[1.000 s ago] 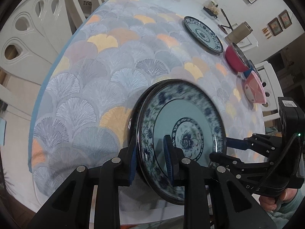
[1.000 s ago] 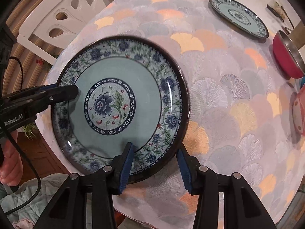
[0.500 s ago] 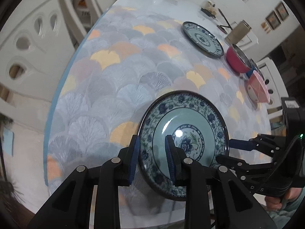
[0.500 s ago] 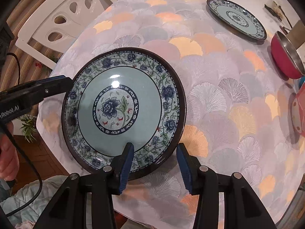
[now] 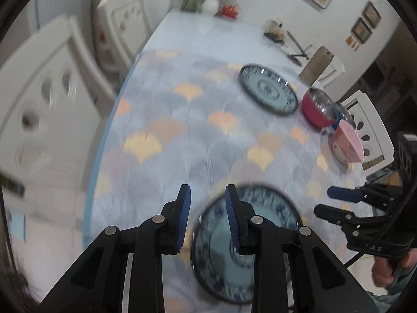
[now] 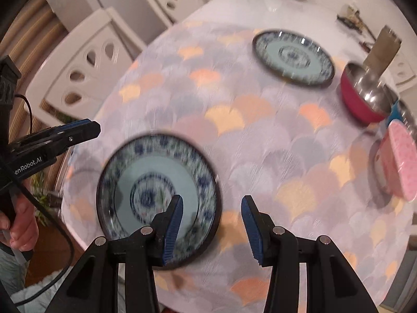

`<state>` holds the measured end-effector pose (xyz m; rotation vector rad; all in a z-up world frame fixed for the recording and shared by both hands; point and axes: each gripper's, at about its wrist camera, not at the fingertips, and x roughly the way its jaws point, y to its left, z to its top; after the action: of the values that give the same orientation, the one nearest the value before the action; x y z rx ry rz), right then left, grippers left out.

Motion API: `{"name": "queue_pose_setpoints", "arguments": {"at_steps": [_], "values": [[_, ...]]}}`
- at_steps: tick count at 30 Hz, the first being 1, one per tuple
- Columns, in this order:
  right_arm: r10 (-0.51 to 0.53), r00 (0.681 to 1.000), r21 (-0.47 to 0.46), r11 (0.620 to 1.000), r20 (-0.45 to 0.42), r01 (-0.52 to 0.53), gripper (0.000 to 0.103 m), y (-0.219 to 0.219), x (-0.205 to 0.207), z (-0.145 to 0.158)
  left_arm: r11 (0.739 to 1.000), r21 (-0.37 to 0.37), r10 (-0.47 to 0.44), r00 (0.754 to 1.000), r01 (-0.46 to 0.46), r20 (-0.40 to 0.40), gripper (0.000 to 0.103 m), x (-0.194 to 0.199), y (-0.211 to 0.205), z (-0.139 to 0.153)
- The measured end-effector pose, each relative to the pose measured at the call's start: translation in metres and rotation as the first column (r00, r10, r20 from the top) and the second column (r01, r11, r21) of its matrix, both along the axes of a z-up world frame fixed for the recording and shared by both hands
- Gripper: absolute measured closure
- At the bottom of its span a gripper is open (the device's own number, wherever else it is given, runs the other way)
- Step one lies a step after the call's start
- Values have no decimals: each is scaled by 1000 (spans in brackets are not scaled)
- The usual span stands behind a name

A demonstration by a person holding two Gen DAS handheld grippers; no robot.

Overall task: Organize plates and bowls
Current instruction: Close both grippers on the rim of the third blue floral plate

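A blue-patterned plate [image 5: 213, 255] [image 6: 156, 182] with a teal centre lies flat on the tablecloth near the table's front edge. My left gripper [image 5: 207, 195] hovers above its left rim, open, with nothing between the pads. My right gripper [image 6: 212, 203] hangs over the plate's right rim, also open and empty, and shows in the left wrist view [image 5: 325, 200] too. A second matching plate [image 5: 268, 91] [image 6: 293, 58] sits at the far right. Beside it stand a red bowl [image 5: 318, 112] [image 6: 362, 96] with a steel inside and a tilted pink bowl [image 5: 348, 142] [image 6: 401, 164].
The round table [image 5: 182, 120] wears a fan-patterned cloth. White chairs [image 5: 39, 104] [image 6: 86, 65] stand along its left side. A brown canister [image 5: 315, 65] [image 6: 383, 49], utensils and a vase [image 5: 209, 4] are at the far end. A person's hand [image 6: 18, 224] holds the left gripper.
My left gripper has let go of the near plate's rim, and the plate now lies flat on the cloth. Both grippers have lifted away from it, and the views are blurred by the motion.
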<state>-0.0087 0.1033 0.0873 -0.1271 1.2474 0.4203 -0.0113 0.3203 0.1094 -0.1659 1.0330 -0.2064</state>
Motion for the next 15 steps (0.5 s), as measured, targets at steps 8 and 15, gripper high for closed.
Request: {"name": "queue_pose_setpoints", "arguments": {"at_steps": [8, 15], "values": [[-148, 979, 84, 987, 139, 137, 49, -19, 50, 47, 993, -4, -116, 984, 118, 134, 70, 77, -23, 46], [-408, 912, 48, 912, 35, 407, 49, -54, 107, 15, 960, 57, -281, 947, 276, 157, 70, 162, -74, 47]]}}
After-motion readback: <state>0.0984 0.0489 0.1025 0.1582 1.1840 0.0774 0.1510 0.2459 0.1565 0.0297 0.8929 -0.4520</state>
